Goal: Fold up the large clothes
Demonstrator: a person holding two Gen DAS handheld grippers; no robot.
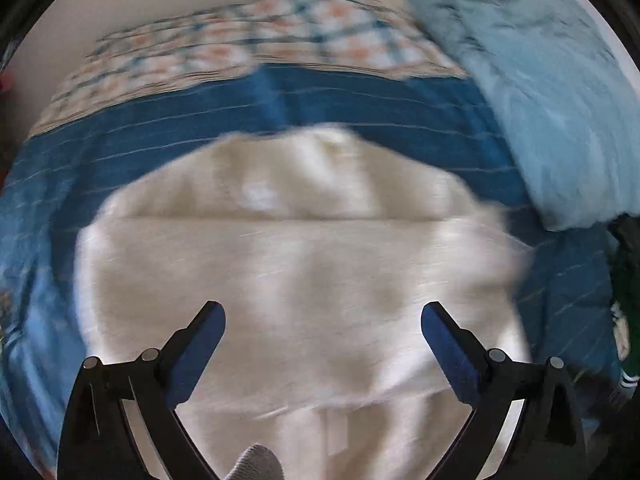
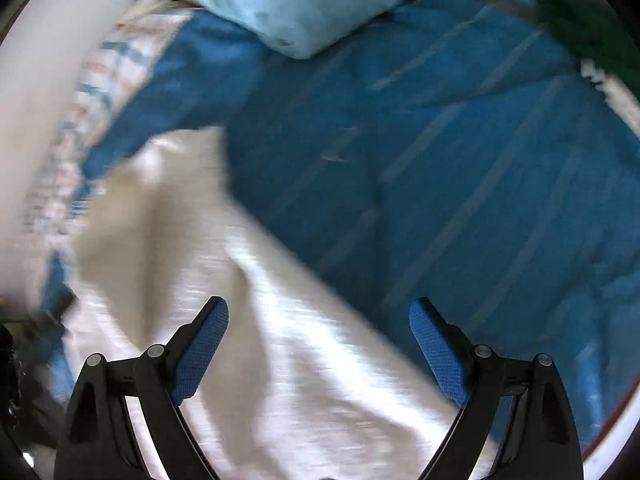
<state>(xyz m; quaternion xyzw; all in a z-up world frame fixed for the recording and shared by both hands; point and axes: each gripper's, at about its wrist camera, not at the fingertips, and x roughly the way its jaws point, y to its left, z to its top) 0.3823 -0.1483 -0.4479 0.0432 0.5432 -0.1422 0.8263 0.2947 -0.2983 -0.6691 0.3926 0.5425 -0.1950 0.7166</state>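
Note:
A large cream-white garment (image 1: 296,264) lies spread on a blue striped bed cover (image 1: 168,144), with a straight fold line across its middle. My left gripper (image 1: 323,314) is open and empty, hovering above the garment's near part. In the right wrist view the same garment (image 2: 248,320) runs from the left down to the bottom, its edge slanting across the blue cover (image 2: 460,184). My right gripper (image 2: 319,310) is open and empty above the garment's right edge. Both views are motion-blurred.
A light blue quilt (image 1: 552,92) is bunched at the far right of the bed and also shows in the right wrist view (image 2: 304,0). A checked pillow (image 1: 256,40) lies against the white wall. Dark green clothing (image 2: 592,28) sits at the right edge.

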